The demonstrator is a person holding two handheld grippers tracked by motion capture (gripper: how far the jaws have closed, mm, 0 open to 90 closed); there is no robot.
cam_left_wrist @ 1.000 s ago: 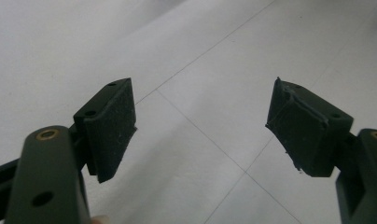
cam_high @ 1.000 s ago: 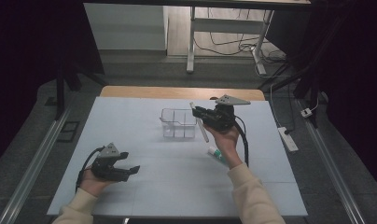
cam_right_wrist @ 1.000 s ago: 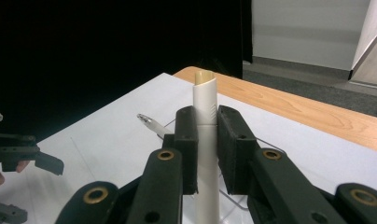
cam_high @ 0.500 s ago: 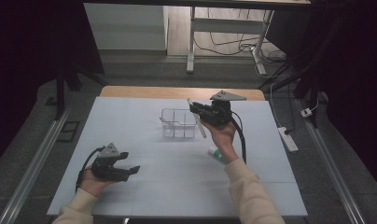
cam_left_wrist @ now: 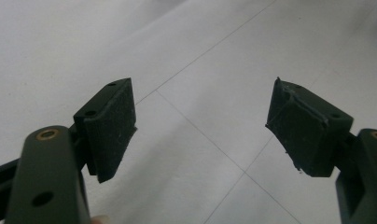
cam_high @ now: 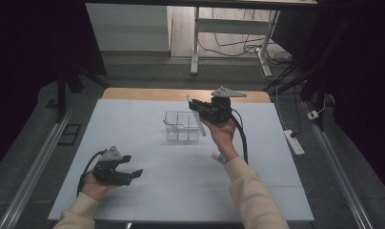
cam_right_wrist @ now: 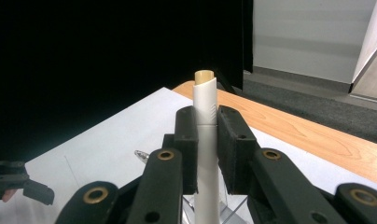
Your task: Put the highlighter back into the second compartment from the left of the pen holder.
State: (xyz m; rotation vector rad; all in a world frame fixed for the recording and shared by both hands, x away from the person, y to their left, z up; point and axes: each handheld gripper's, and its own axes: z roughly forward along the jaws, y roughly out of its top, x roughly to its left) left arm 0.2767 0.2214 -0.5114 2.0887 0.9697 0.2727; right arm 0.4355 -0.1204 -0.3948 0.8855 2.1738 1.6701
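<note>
My right gripper [cam_high: 196, 106] is shut on a white paper-wrapped stick [cam_high: 198, 121] with a tan tip. The stick slants down over the right side of a clear plastic box [cam_high: 178, 128] at mid-table. In the right gripper view the stick [cam_right_wrist: 205, 100] stands upright between the jaws of my right gripper [cam_right_wrist: 206, 140], and the box's clear edge [cam_right_wrist: 233, 212] shows below. At the table's front left my left gripper [cam_high: 132, 165] rests low and open. In the left gripper view that gripper [cam_left_wrist: 203, 130] has nothing between its pads [cam_left_wrist: 113, 123].
A small white and green object [cam_high: 218, 156] lies on the white table cover [cam_high: 147, 191] beside the right wrist. A wooden table edge [cam_high: 147, 93] runs along the back. A power strip [cam_high: 294, 142] lies on the floor to the right.
My right gripper has risen slightly and drifted a little left toward the box with the stick in it. The left gripper has not moved.
</note>
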